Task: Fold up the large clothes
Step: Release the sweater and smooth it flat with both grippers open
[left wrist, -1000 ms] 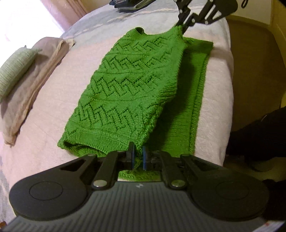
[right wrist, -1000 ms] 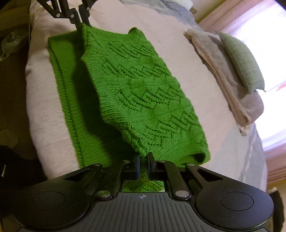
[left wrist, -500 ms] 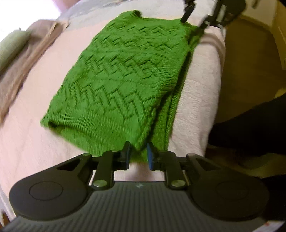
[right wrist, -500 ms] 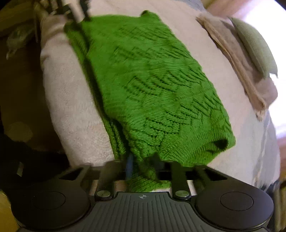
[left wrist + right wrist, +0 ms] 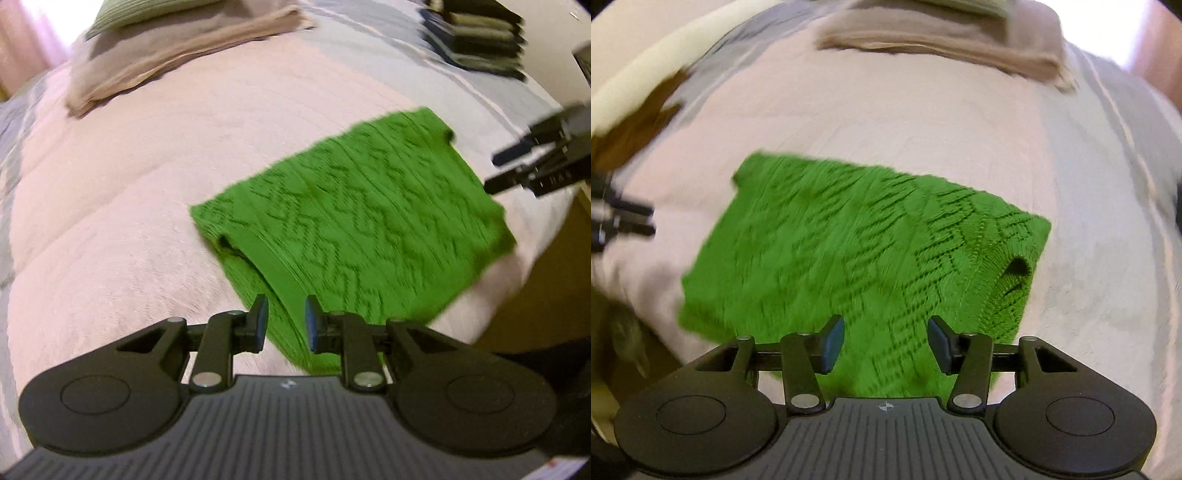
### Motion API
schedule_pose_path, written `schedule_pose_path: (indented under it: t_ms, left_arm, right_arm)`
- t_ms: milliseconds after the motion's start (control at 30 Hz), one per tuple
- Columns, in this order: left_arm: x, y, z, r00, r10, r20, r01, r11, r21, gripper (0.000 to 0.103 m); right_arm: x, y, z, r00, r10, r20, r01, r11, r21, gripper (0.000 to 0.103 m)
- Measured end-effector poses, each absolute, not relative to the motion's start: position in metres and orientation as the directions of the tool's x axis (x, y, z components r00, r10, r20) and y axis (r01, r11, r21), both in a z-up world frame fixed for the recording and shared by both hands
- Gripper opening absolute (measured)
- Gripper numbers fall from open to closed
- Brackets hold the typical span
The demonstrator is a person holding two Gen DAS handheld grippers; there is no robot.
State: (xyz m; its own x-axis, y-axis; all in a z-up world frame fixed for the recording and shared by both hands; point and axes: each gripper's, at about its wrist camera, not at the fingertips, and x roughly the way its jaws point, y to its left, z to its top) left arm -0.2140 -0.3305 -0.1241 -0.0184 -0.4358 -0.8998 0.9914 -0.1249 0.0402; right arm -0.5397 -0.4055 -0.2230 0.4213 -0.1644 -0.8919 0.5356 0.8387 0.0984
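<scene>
Sweater (image 5: 354, 221) lies folded on bed (image 5: 129, 221). Left tongs (image 5: 283, 325) slightly parted, empty; right tongs (image 5: 884, 341) opening, empty. Next fold: hem is best gripped at both corners.

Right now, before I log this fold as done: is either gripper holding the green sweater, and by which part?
Nothing is held. The green sweater lies folded on the bed; left gripper open, right gripper opening, both clear of it.

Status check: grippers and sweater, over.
Left gripper open, empty. Right gripper opening, nothing between the jaws. Green sweater folded flat on bed. Nothing in the way.
</scene>
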Motion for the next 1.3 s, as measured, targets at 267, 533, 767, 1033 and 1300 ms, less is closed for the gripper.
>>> schedule_pose_path:
  t_ms: [267,533,767,1033,1300]
  left_arm:
    - [-0.206,-0.371,-0.112,-0.056,-0.425,-0.904,0.993,-0.12,-0.006,0.019]
    - [-0.178,-0.386,-0.12,-0.24,-0.411,-0.88,0.93,-0.358,-0.087,0.03]
    - [-0.135,-0.37,-0.105,-0.283,-0.346,-0.895,0.859,-0.507,-0.076,0.044]
    - [-0.119,-0.355,-0.095,-0.324,-0.346,-0.881,0.831,-0.549,-0.09,0.05]
    - [-0.122,-0.337,-0.092,-0.298,-0.369,-0.88,0.818,-0.573,-0.036,0.051]
  right_arm:
    - [-0.525,-0.43,-0.209,0.392,-0.118,-0.913,0.595,0.789,0.154,0.059]
    - [-0.539,-0.387,-0.188,0.308,-0.262,-0.915,0.799,0.593,0.099,0.063]
    - [-0.543,-0.303,-0.174,0.201,-0.278,-0.939,0.949,0.294,0.116,0.068]
    - [-0.528,-0.256,-0.164,0.176,-0.259,-0.95,0.971,0.207,0.123,0.07]
    - [-0.518,-0.235,-0.17,0.201,-0.247,-0.948,0.962,0.234,0.143,0.07]
